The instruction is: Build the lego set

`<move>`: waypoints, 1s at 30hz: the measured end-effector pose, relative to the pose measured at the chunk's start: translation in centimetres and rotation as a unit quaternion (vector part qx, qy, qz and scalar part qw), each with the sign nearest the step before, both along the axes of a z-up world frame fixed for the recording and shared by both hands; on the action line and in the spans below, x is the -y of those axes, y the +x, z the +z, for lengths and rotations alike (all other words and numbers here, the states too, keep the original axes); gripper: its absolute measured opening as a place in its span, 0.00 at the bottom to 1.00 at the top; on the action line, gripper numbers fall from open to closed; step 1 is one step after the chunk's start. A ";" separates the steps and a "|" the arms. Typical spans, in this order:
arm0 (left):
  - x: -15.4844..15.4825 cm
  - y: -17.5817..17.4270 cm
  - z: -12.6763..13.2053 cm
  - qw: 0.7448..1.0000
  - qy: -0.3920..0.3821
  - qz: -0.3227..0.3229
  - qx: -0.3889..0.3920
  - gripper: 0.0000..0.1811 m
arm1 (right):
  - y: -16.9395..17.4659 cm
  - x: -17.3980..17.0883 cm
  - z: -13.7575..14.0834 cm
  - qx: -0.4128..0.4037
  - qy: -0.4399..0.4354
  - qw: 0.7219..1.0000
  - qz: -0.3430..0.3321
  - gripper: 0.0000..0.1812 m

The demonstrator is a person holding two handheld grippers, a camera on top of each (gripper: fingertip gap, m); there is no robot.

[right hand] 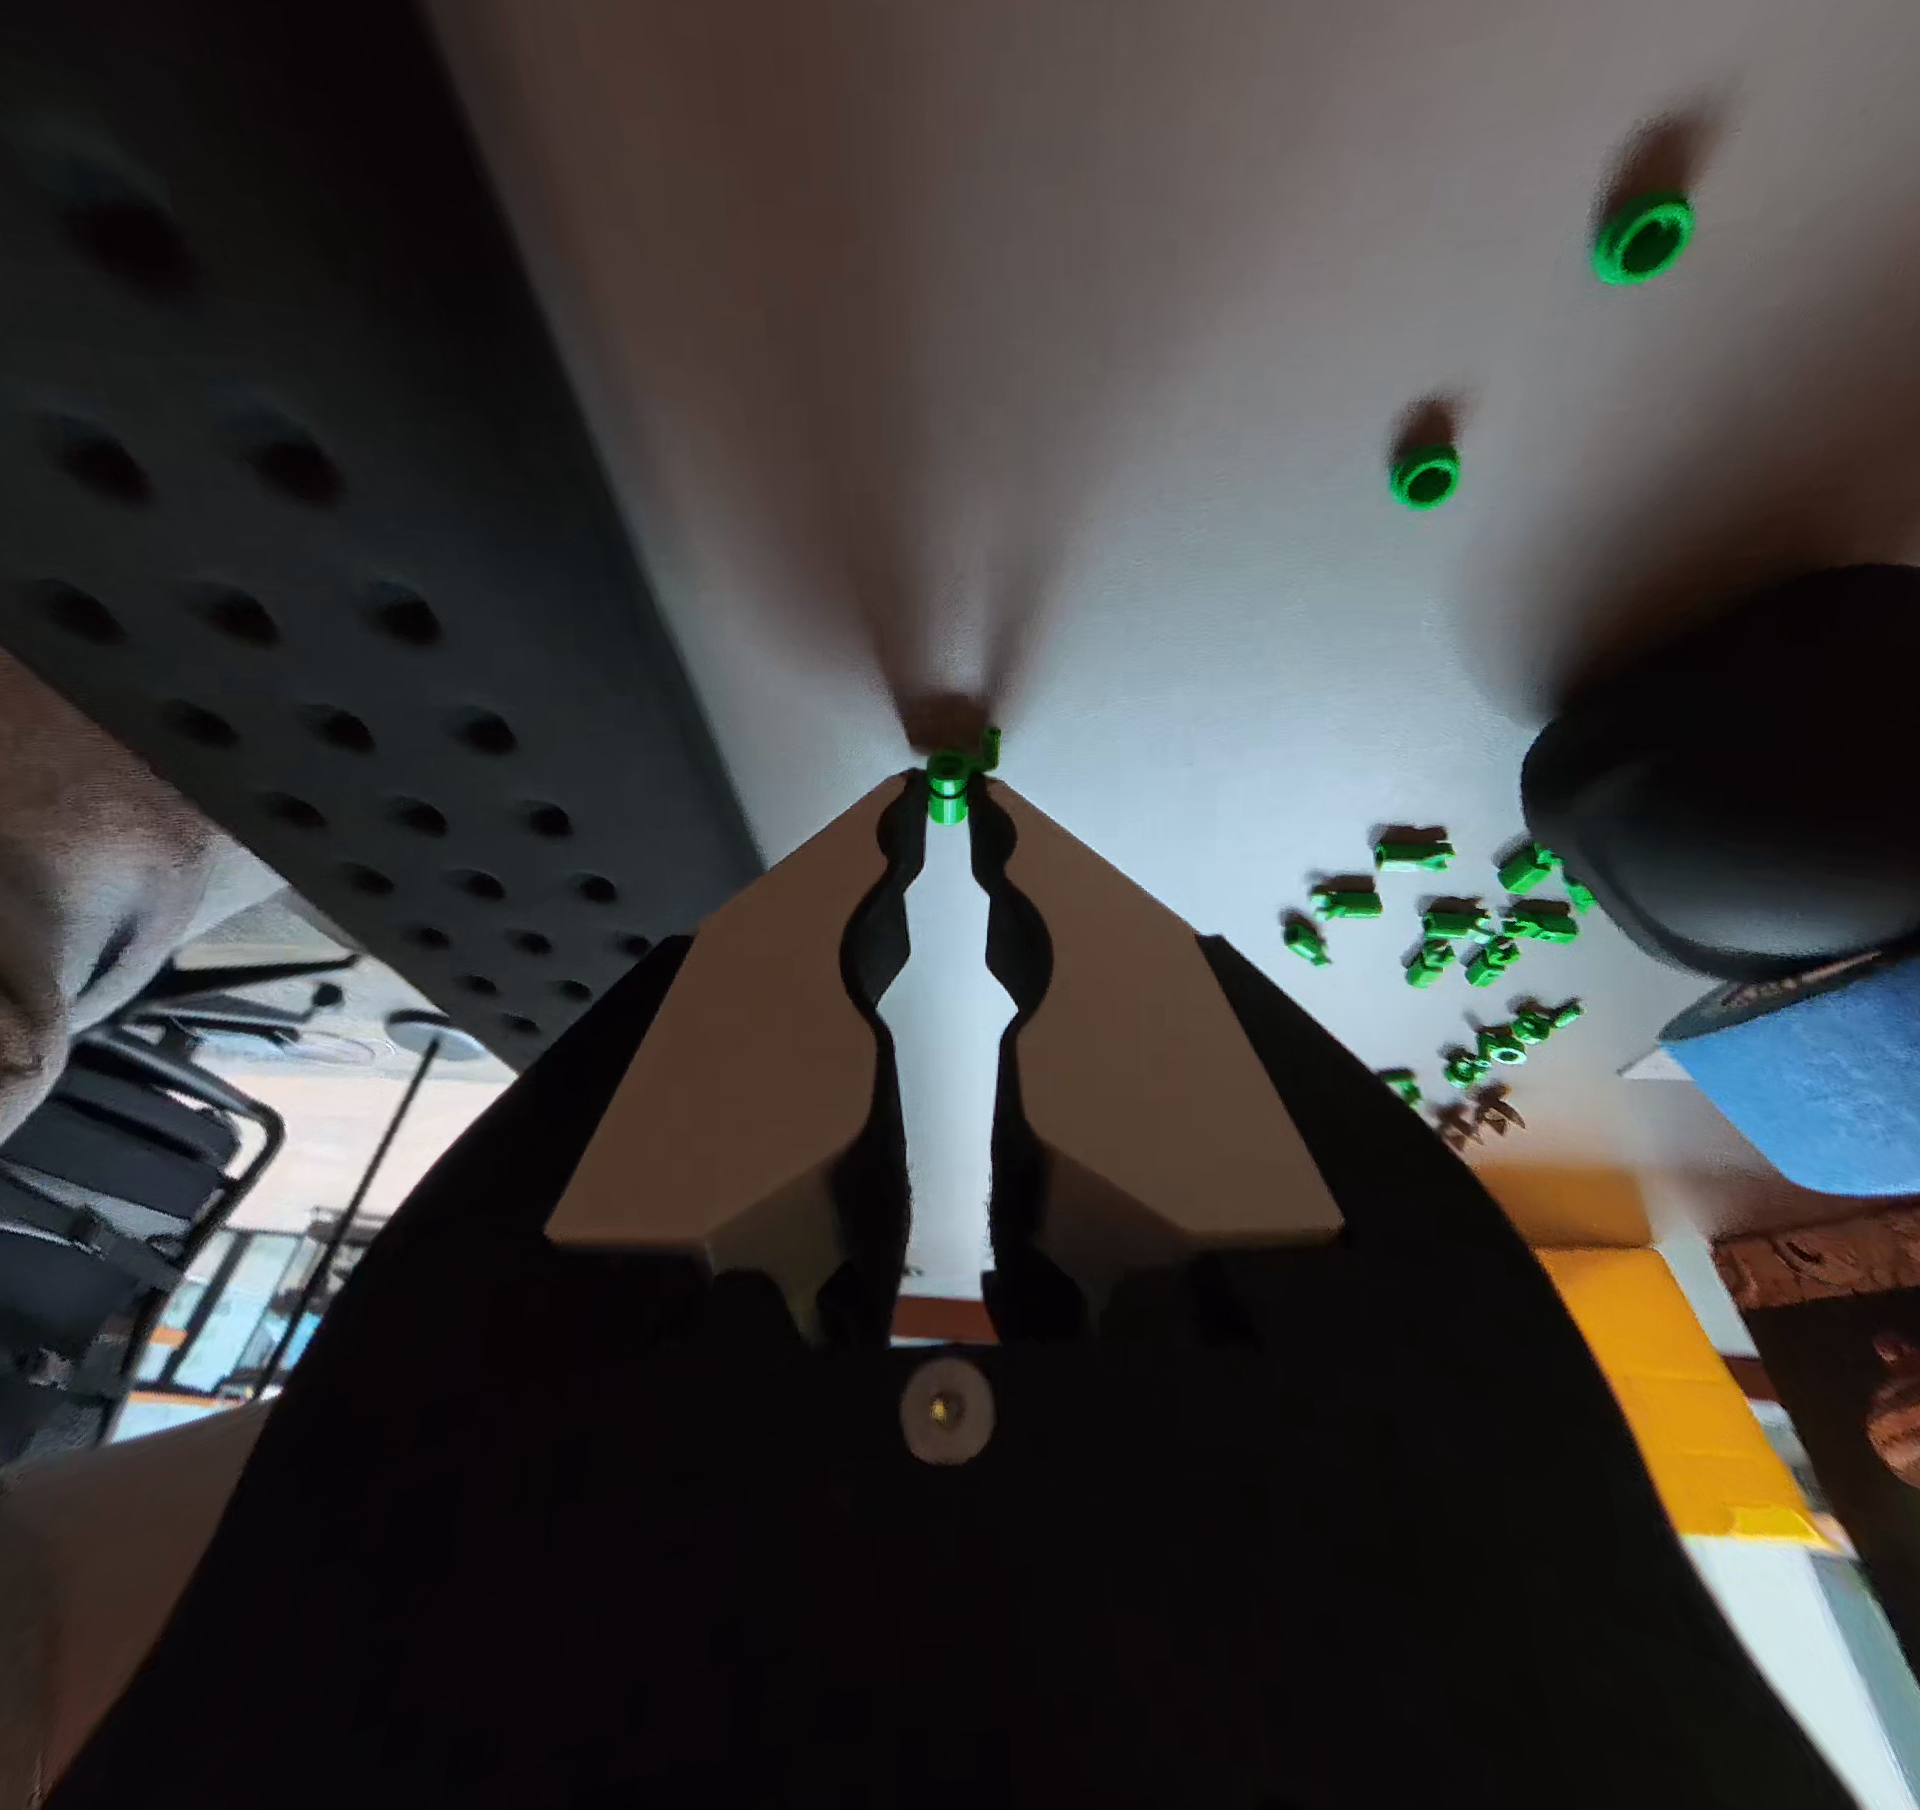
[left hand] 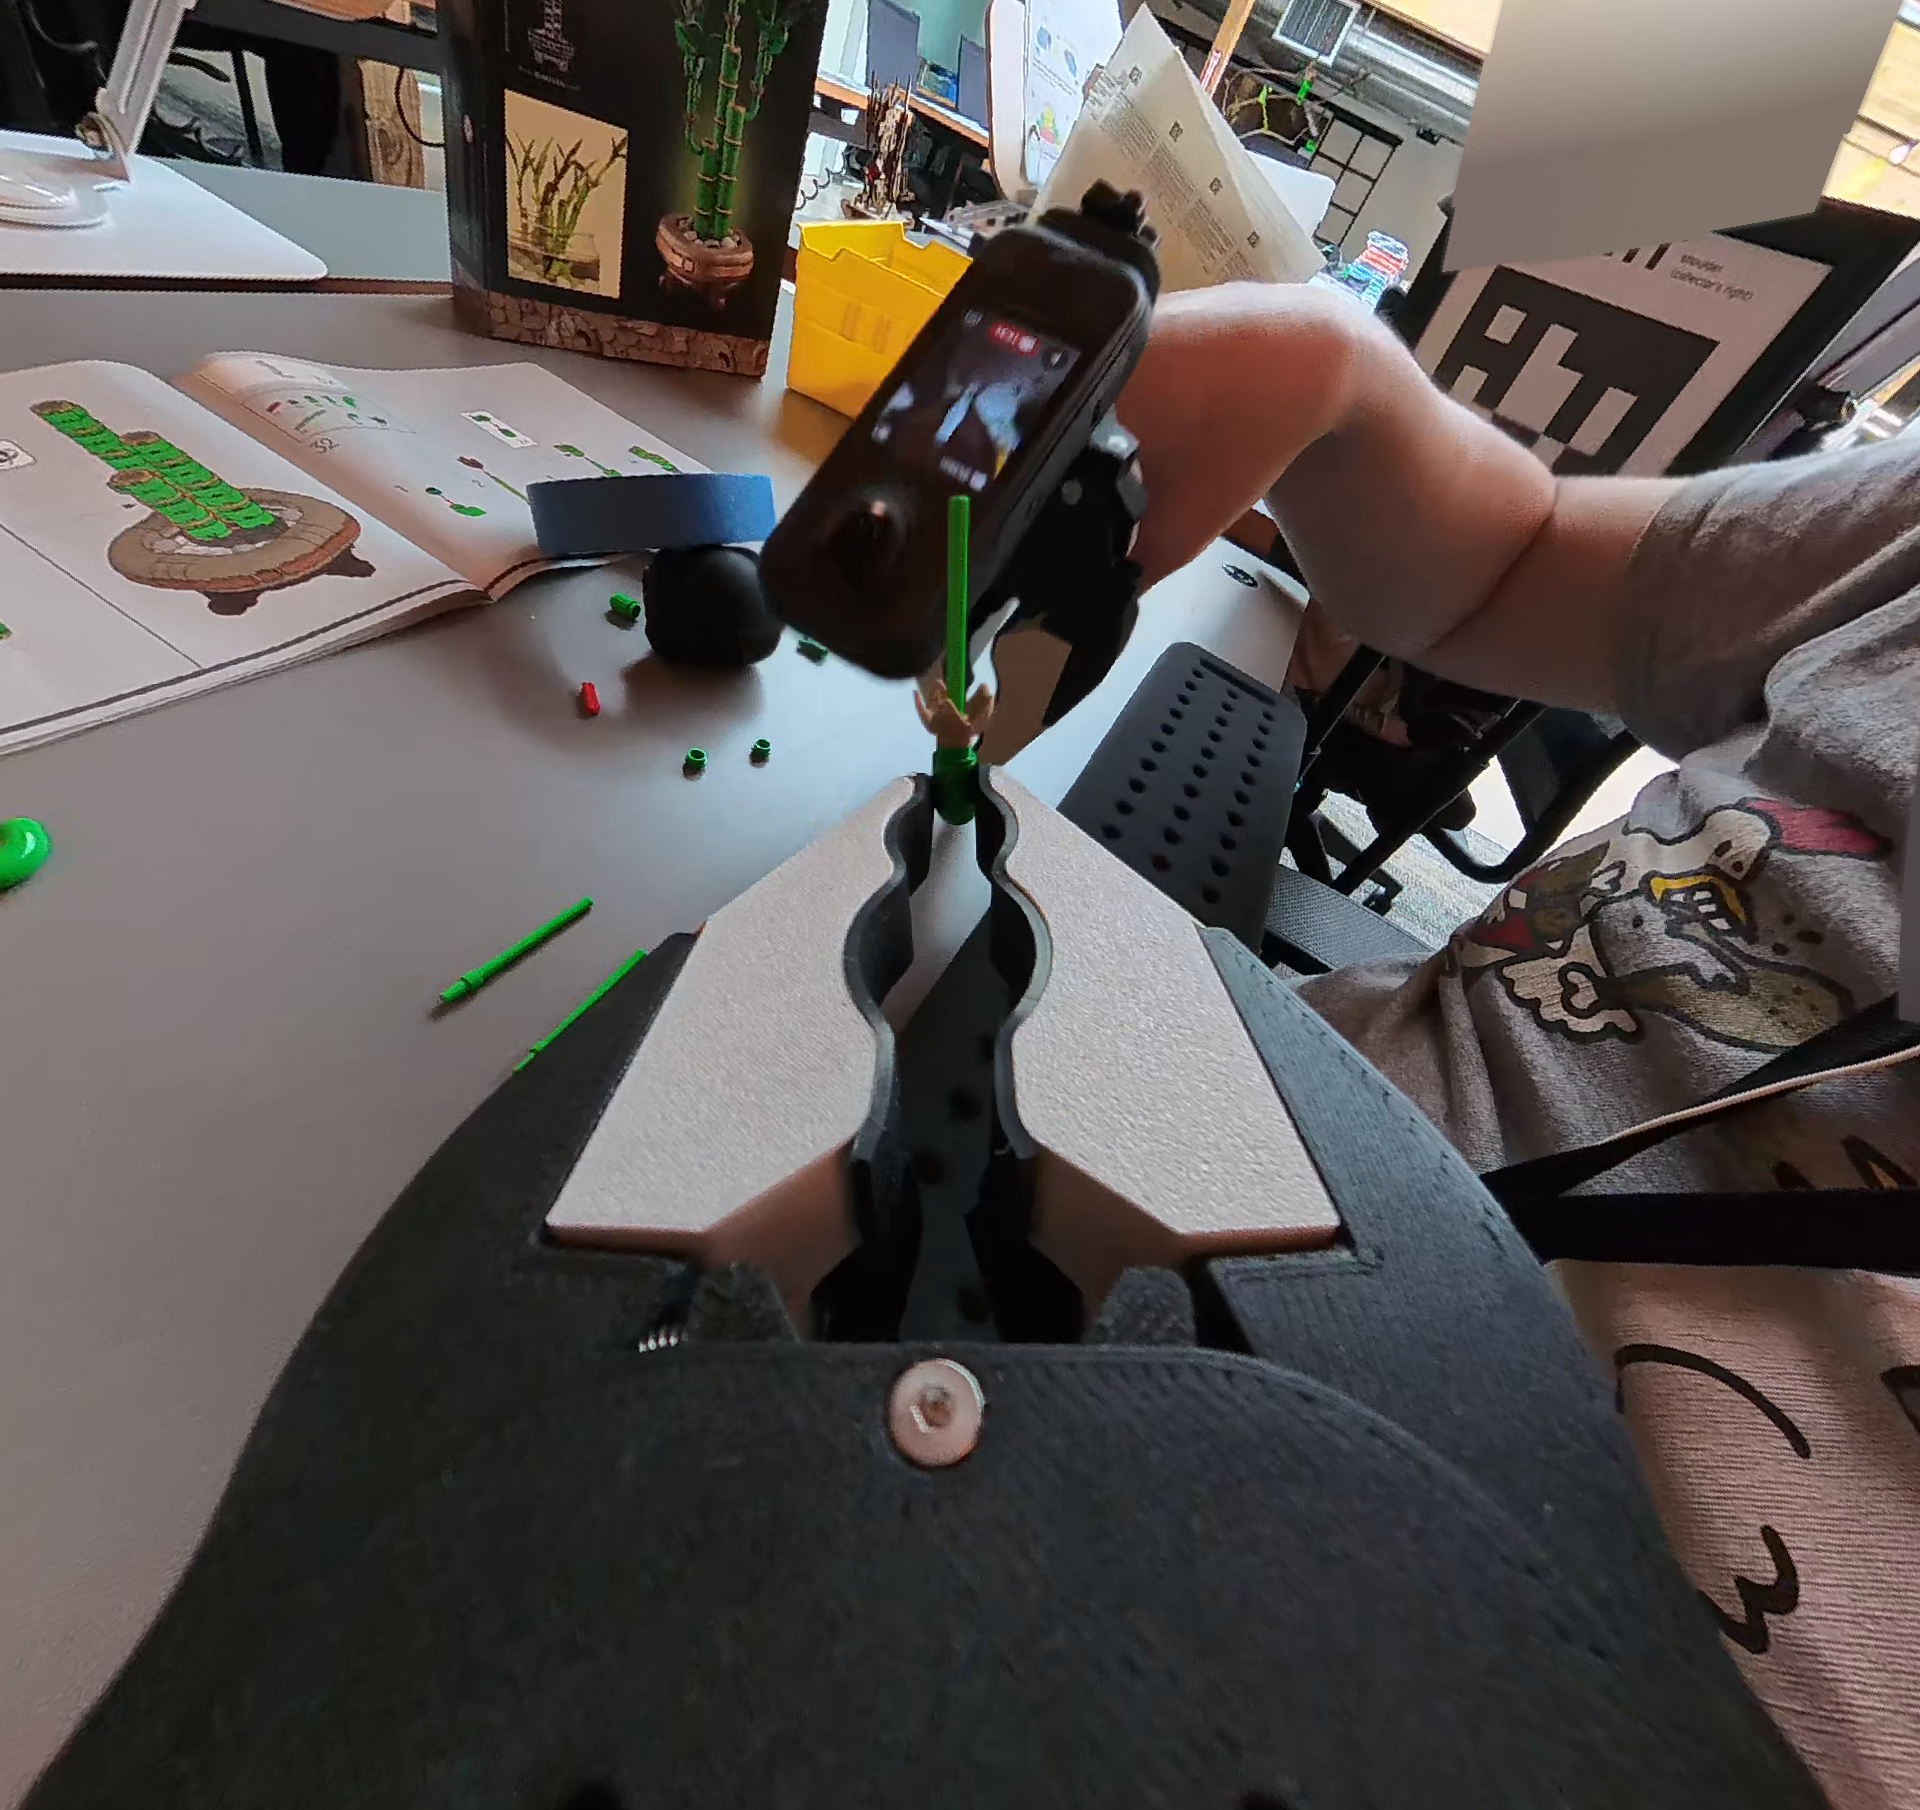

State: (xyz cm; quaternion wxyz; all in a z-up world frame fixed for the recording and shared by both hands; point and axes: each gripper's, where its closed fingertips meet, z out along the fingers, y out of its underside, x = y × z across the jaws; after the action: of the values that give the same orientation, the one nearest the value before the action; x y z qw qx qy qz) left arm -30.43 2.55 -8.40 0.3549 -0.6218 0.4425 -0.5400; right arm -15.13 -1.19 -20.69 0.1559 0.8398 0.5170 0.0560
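Left gripper [left hand: 953, 792]: tips clamped on the green base of a thin stem assembly, held above the table edge.
Stem assembly [left hand: 957, 617]: a slim green rod standing upright, with a small tan leaf-like piece low on it and a green round piece at the bottom, between the left tips.
Right gripper [right hand: 948, 792]: tips pinched on a small green cylinder, pointing down at the table; its camera body shows just behind the stem in the left wrist view.
Green cylinder [right hand: 947, 792]: ribbed and short, caught at the very tips of the right gripper.
Table [left hand: 312, 825]: grey, carrying the loose parts.
Loose green rods [left hand: 516, 950]: two lying flat near the left gripper's body.
Small green pieces [right hand: 1455, 929]: a scattered cluster beside the black pouch.
Green rings [right hand: 1645, 238]: two round pieces lying apart from the cluster.
Red piece [left hand: 589, 697]: one, lying alone on the table.
Black pouch [left hand: 710, 605]: rounded, just in front of the blue tape roll.
Blue tape roll [left hand: 651, 511]: resting on the open booklet's edge.
Instruction booklet [left hand: 239, 513]: open, lying flat.
Set box [left hand: 634, 119]: upright behind the booklet.
Yellow bin [left hand: 862, 316]: beside the box.
Perforated black chair [left hand: 1184, 784]: beyond the table edge.
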 end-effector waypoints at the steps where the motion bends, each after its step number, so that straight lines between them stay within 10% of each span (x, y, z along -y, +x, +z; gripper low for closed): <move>1: -0.1 0.0 0.0 1.000 0.001 0.002 0.001 0.03 | -0.1 0.0 0.4 -0.024 0.007 1.000 -0.011 0.03; 6: -1.4 0.6 1.1 0.999 0.006 0.024 0.036 0.03 | 1.3 -3.5 8.4 -0.237 0.193 0.941 -0.146 0.03; 11: -3.4 4.5 3.5 0.995 0.044 0.035 0.081 0.03 | 9.0 -8.6 20.1 -0.417 0.527 0.705 -0.229 0.03; 15: -4.4 9.0 4.0 0.991 0.062 0.055 0.109 0.03 | 11.6 -7.8 22.6 -0.467 0.656 0.551 -0.217 0.02; 21: -4.2 14.1 4.5 0.984 0.083 0.098 0.125 0.03 | 10.8 -6.4 22.1 -0.530 0.653 0.470 -0.266 0.03; 30: -4.9 17.3 3.4 0.962 0.181 0.178 0.105 0.03 | 8.9 -5.0 23.1 -0.538 0.636 0.458 -0.310 0.02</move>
State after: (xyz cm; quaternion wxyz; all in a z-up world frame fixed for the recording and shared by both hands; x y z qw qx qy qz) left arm -13.17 7.41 -5.00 0.5958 -0.5560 0.3756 -0.4414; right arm -6.19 3.86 2.37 -0.7240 0.6738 0.0248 -0.1456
